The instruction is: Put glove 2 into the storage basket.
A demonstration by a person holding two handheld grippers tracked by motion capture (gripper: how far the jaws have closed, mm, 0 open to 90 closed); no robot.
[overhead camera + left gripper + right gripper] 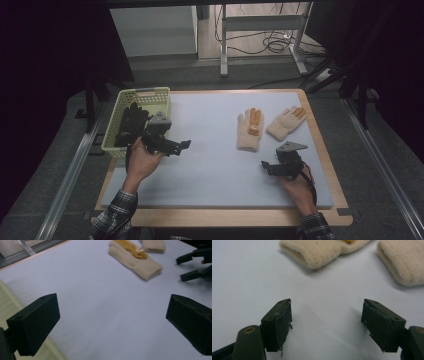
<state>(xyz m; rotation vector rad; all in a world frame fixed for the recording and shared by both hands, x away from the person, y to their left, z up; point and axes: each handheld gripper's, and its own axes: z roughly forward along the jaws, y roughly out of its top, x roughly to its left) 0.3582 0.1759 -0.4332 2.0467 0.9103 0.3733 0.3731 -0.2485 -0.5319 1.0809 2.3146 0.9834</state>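
Two beige knit gloves lie on the white mat at the right back: one with orange fingers folded on it (249,131) (136,258) (319,251), the other (286,122) (153,245) (402,262) to its right. My left gripper (181,147) (113,307) hovers beside the basket, open, nothing between its jaws. My right gripper (266,168) (328,308) stands open just short of the two glove cuffs, pointing at the bare mat between them. In the left gripper view the right gripper (195,265) sits at the far right.
A pale yellow-green plastic basket (142,97) (7,305) sits at the table's left back corner with black gloves (131,124) in it. The white mat (215,165) covers most of the wooden table (240,217). Desk legs and cables lie on the floor beyond.
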